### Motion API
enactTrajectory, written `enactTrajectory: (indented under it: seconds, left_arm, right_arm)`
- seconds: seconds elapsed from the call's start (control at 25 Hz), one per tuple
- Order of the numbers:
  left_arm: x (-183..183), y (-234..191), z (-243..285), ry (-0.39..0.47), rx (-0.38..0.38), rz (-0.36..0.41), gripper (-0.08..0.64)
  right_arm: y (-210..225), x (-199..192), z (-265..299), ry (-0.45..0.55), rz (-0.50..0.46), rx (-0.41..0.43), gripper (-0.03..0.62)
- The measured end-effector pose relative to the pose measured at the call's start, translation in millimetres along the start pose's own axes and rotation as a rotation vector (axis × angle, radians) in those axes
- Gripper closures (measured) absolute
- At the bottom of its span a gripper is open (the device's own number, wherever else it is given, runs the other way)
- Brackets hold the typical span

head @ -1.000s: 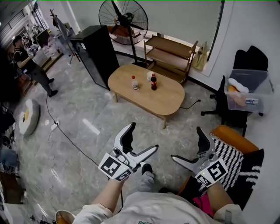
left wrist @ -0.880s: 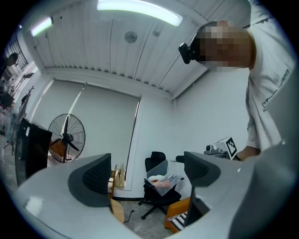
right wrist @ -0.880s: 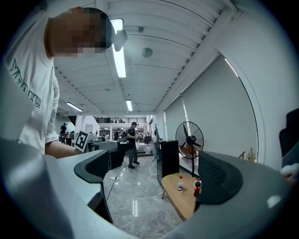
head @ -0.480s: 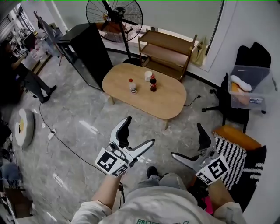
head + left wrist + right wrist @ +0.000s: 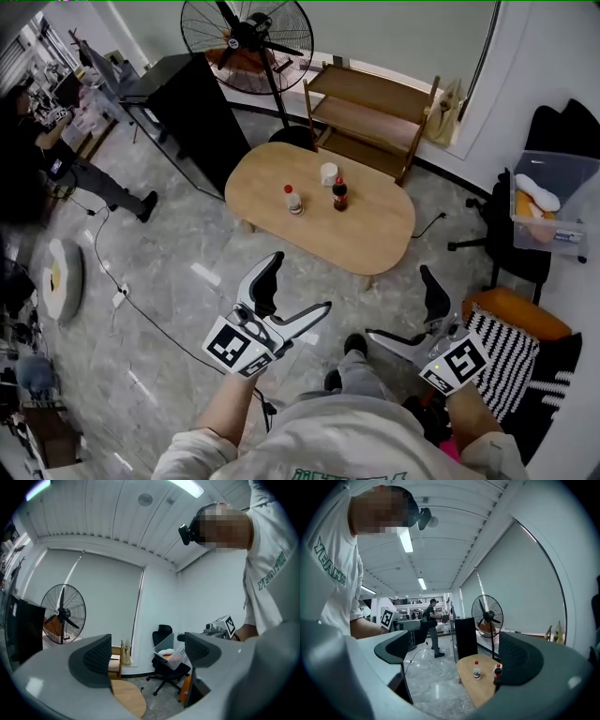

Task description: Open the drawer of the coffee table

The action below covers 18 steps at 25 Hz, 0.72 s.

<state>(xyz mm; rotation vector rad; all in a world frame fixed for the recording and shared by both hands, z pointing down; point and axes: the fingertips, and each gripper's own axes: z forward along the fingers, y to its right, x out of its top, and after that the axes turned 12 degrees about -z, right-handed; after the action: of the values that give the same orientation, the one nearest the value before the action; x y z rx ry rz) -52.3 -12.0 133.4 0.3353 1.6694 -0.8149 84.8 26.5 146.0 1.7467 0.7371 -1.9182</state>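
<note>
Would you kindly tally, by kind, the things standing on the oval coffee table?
Bottles: 2, a pale bottle and a dark bottle
White container: 1
Total: 3

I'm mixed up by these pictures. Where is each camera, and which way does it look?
Head view: on the person's head, looking down at the coffee table; arms, left gripper and right gripper show.
Left gripper view: on that gripper, facing an office chair; shirt shows.
Right gripper view: on that gripper, facing the fan; shirt shows.
Shared: all see the coffee table.
</note>
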Motion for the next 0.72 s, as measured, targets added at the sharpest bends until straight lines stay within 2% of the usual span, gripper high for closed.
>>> enactTrajectory:
  seconds: [0.36, 0.56, 0.72]
  left_arm:
    - [7.2, -63.2, 58.4, -0.025, -0.010, -0.012, 0.092]
    - [3.5, -107.0, 67.0, -0.060, -0.053, -0.020, 0.092]
    - [1.2, -152.0, 68.8, -0.102, -0.135, -0.038, 0.092]
  right_arm:
    - [53.6, -34.5, 49.9, -0.040, 0.031, 0.053, 0.003]
    - [63.2, -50.1, 79.5, -0.071, 0.048, 0.013, 0.003]
    - [66.3, -59.4, 106.1, -0.107, 0.054, -0.081, 0.003]
